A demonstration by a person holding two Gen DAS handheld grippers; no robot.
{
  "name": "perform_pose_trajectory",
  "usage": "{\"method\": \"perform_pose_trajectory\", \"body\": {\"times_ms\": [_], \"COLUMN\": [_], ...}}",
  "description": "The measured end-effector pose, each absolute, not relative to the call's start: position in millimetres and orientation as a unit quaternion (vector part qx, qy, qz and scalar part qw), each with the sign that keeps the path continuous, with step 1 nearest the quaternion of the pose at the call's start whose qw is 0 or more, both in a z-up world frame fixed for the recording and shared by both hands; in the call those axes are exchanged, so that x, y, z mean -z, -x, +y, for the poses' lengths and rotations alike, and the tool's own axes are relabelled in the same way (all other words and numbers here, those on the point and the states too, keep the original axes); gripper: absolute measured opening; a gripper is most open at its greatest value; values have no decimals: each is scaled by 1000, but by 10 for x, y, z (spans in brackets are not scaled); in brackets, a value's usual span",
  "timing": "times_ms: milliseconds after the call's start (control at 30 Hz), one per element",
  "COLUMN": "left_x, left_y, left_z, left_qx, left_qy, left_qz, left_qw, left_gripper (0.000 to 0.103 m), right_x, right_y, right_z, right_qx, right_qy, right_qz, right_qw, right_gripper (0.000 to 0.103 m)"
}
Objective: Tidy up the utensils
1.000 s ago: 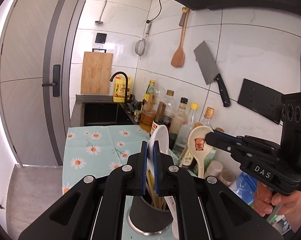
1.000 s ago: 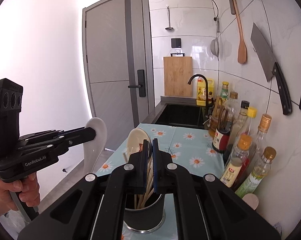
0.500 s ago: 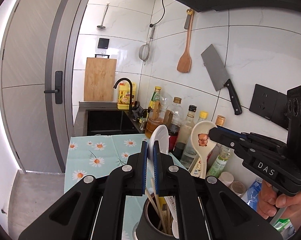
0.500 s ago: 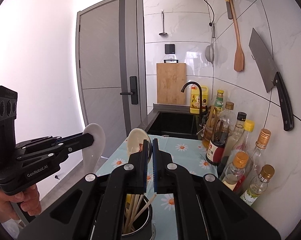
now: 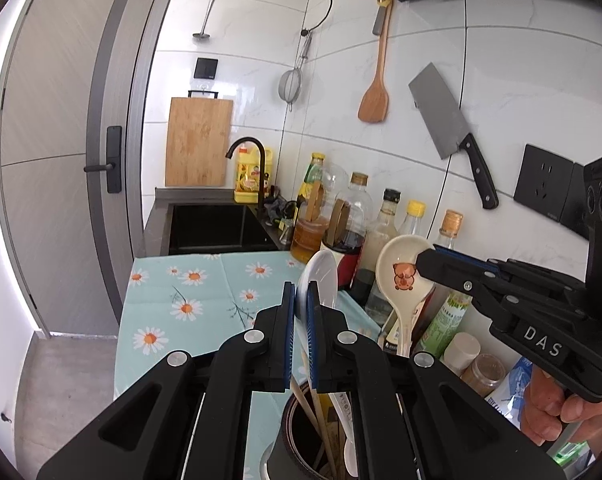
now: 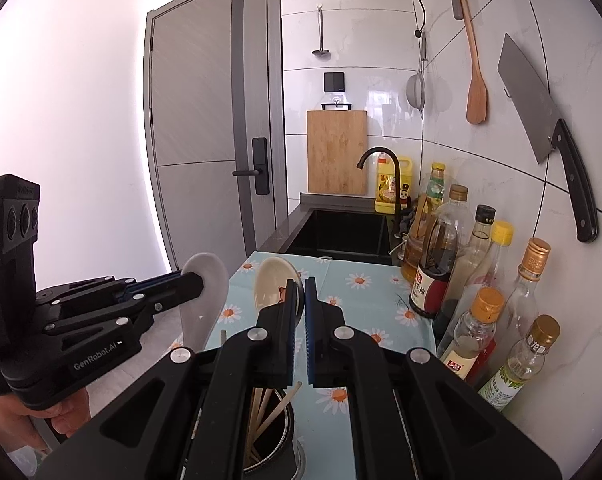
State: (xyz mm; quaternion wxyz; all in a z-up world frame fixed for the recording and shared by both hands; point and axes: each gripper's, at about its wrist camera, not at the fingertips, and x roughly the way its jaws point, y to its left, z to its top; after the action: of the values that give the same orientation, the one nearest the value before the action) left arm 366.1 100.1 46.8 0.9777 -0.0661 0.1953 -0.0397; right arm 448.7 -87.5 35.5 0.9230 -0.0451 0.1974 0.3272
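Each tool [image 5: 299,308] [image 6: 299,300] is clamped tight on a glazed ceramic soup spoon [image 5: 321,276] [image 6: 275,280], probably brittle and slippery, best gripped by its handle.

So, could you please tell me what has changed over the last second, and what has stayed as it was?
Both grippers have moved in over the dark cylindrical utensil holder, which slid towards the bottom edge of both views. No grip changed: the left gripper stays shut on the plain white ceramic spoon, the right gripper on the cream bear-print spoon.
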Motion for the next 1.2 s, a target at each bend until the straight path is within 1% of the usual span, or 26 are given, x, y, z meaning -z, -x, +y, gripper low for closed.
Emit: {"method": "perform_pose_trajectory", "body": {"times_ms": [233, 267, 333, 367, 433, 533, 1033, 1067, 1100, 1167, 1200], "left_x": [-348, -326, -304, -298, -287, -288, -466, -481, -493, -521, -530], "left_y": [-3681, -3690, -3673, -3657, -3639, -3609, -3379, -3355, -3338, -3280, -3255], "left_z": [947, 949, 962, 967, 989, 1022, 962, 955, 948, 924, 916], "left_qx": [46, 48, 51, 51, 50, 50, 55, 56, 56, 57, 58], "left_qy": [63, 68, 74, 75, 80, 91, 91, 92, 92, 90, 89], "left_qz": [219, 228, 230, 229, 234, 236, 224, 223, 222, 220, 219], "left_qw": [972, 970, 969, 969, 968, 966, 969, 969, 969, 970, 970], "left_gripper": [6, 7, 10, 10, 10, 14, 15, 15, 15, 15, 21], "right_x": [-266, -257, -242, -241, -255, -285, -425, -431, -437, -448, -456], "right_y": [-4488, -4496, -4498, -4494, -4476, -4449, -4210, -4196, -4179, -4144, -4121], "right_z": [-844, -846, -844, -850, -868, -892, -1018, -1027, -1042, -1075, -1094], "right_qx": [-333, -336, -340, -339, -340, -338, -338, -338, -338, -340, -340], "right_qy": [43, 39, 33, 30, 25, 21, 13, 13, 11, 6, 4], "right_qz": [217, 223, 233, 235, 234, 232, 221, 221, 223, 226, 226], "right_qw": [917, 914, 910, 910, 911, 912, 915, 915, 914, 913, 913], "right_gripper": [6, 8, 16, 23, 24, 24, 24, 25, 29, 31, 31]}}
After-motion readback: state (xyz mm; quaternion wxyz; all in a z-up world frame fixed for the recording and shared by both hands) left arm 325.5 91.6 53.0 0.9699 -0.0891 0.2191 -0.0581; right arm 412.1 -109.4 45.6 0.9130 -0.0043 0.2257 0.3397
